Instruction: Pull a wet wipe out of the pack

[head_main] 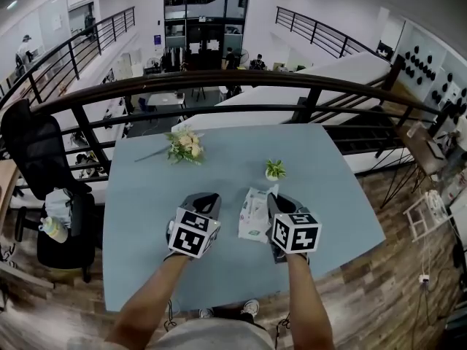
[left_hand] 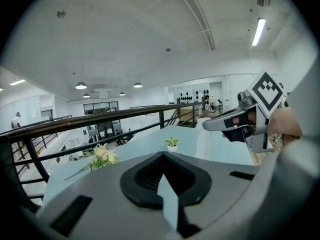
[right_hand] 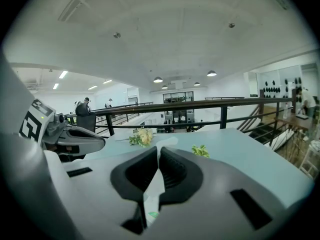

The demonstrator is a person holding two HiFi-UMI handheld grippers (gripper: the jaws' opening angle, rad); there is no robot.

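The white wet wipe pack (head_main: pixel 252 217) lies flat on the pale blue table (head_main: pixel 146 195), between my two grippers. My right gripper (head_main: pixel 274 196) hovers over the pack's far right corner, shut on a white wipe (head_main: pixel 271 190) that sticks up from the pack. In the right gripper view the wipe (right_hand: pixel 156 180) is pinched between the black pads, and its top edge shows past my right gripper (right_hand: pixel 158 151). My left gripper (head_main: pixel 209 198) hangs to the left of the pack, apart from it. Seen from its own camera, my left gripper (left_hand: pixel 162 156) has its jaws together, holding nothing.
A small bunch of flowers (head_main: pixel 184 145) lies at the table's far left. A tiny potted plant (head_main: pixel 275 170) stands just beyond the pack. A dark railing (head_main: pixel 219 79) runs behind the table's far edge. A black office chair (head_main: pixel 44 173) stands left of the table.
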